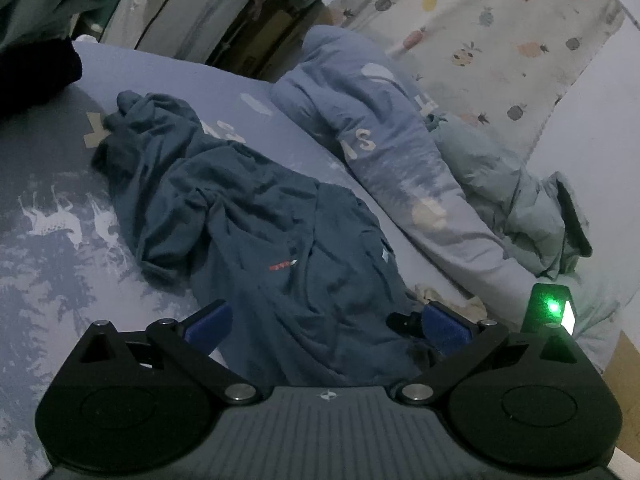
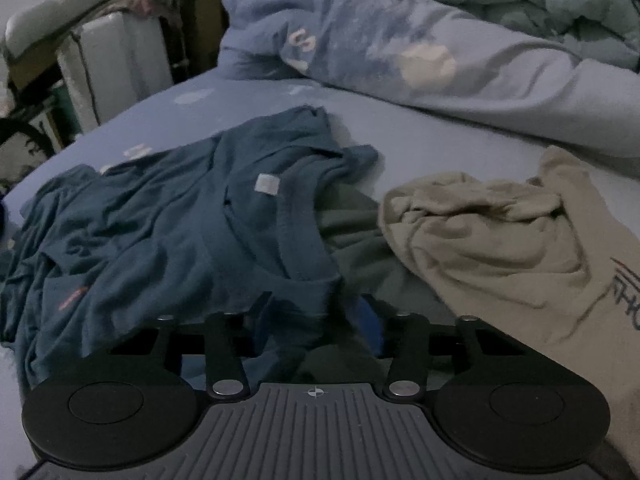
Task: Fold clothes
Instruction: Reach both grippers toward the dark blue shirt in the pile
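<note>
On the bed, left wrist view: blue T-shirt (image 1: pixel 248 216) lies crumpled on the printed sheet (image 1: pixel 52 184), beside the rolled duvet (image 1: pixel 384 160).
Left gripper (image 1: pixel 320 320): released, fingers spread either side of the shirt's near edge.
Right wrist view: the shirt's collar lies between the right gripper (image 2: pixel 312 312) fingers; whether they clench it, I cannot tell.
Beige shirt (image 2: pixel 500 240): just right of it.

A crumpled shirt (image 2: pixel 160 232) lies on the bed (image 2: pixel 420 148), another shirt (image 2: pixel 500 240) to its right, duvet (image 2: pixel 400 48) behind.

Crumpled matt blue cloth shirt (image 1: pixel 256 236) lies on smooth printed cotton bedsheet (image 1: pixel 48 184); beige shirt (image 2: pixel 500 236) soft, matt.
</note>
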Demonstrator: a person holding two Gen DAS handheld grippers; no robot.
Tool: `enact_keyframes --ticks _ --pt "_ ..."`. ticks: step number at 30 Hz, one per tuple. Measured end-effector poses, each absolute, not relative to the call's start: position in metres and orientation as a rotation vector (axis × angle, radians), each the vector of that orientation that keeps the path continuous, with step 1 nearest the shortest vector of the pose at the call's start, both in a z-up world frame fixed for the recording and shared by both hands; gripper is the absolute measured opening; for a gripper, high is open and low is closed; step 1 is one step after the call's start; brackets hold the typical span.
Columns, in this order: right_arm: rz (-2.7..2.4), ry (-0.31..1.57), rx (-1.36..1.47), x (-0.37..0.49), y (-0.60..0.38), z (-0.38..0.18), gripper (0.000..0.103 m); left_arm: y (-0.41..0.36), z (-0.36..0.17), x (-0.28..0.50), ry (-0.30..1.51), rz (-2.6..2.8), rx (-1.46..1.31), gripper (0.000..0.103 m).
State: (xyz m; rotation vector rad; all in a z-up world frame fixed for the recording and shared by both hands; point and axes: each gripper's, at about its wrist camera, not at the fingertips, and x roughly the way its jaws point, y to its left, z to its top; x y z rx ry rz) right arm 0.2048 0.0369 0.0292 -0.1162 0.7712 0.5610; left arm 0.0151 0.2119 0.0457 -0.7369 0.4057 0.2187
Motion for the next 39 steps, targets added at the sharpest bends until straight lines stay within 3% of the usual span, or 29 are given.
enact_keyframes --ticks 1,3,6,8,19,25,35,39 --pt "0.563 0.764 -0.134 0.203 0.041 0.029 0.029 0.211 0.046 0.015 0.406 0.218 -0.736 0.103" --pt "0.558 0.739 -0.179 0.198 0.048 0.030 0.027 0.210 0.046 0.014 0.408 0.217 -0.734 0.103" --pt "0.543 0.683 -0.247 0.190 0.052 0.035 0.010 0.208 0.046 0.014 0.412 0.221 -0.734 0.103" --pt "0.533 0.652 -0.214 0.186 0.045 0.043 0.008 0.207 0.048 0.015 0.411 0.225 -0.734 0.103" --pt "0.621 0.576 0.073 0.144 -0.006 0.098 0.006 0.201 0.056 0.016 0.404 0.218 -0.729 0.103" --pt "0.620 0.582 0.209 0.108 -0.043 0.093 0.006 0.202 0.068 0.009 0.367 0.188 -0.718 0.103" --pt "0.802 0.550 0.037 0.000 -0.044 0.071 0.006 0.199 0.096 -0.005 0.327 0.092 -0.633 0.103" --pt "0.836 0.508 -0.057 -0.030 -0.033 0.065 0.006 0.183 0.113 -0.011 0.332 0.010 -0.468 0.103"
